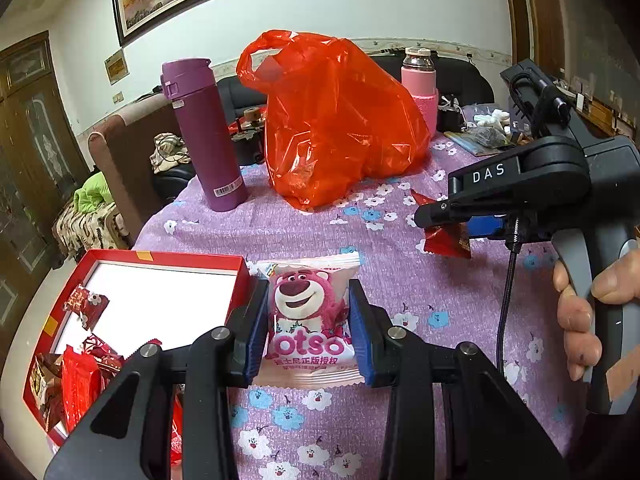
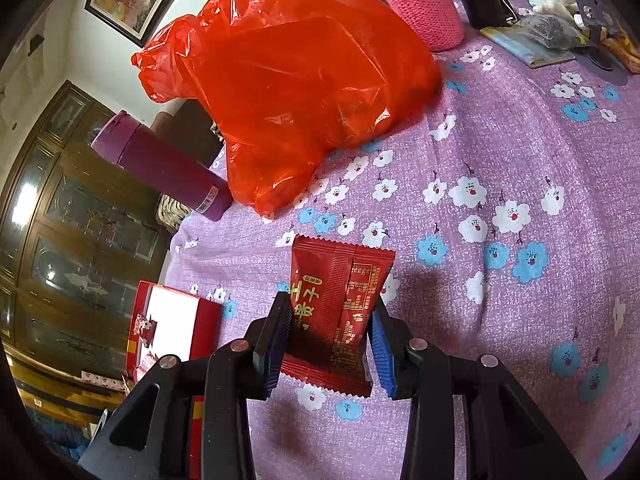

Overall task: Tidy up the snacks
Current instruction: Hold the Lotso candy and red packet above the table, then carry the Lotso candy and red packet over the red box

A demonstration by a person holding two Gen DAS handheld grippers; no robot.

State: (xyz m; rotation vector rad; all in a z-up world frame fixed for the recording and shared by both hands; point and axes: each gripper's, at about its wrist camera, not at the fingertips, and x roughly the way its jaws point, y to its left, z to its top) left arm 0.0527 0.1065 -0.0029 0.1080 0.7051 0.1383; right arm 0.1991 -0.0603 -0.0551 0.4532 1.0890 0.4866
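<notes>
My left gripper (image 1: 308, 322) is shut on a pink snack packet with a bear print (image 1: 306, 312), held just above the purple flowered cloth (image 1: 400, 280), right beside the red box (image 1: 168, 258). That box has a white floor and several red snack packets (image 1: 80, 372) in its near corner. My right gripper (image 2: 330, 340) is shut on a dark red snack packet (image 2: 336, 304), its pads pressing both sides. In the left wrist view the right gripper (image 1: 430, 216) hangs at the right with the dark red snack packet (image 1: 448, 242) in it. The red box (image 2: 172, 320) lies to the left.
A big red plastic bag (image 1: 336, 120) stands at the middle back of the table, a purple flask (image 1: 208, 136) to its left, a pink-sleeved bottle (image 1: 420, 84) to its right. Small clutter (image 2: 552, 32) sits at the far right corner. A hand (image 1: 588, 312) grips the right handle.
</notes>
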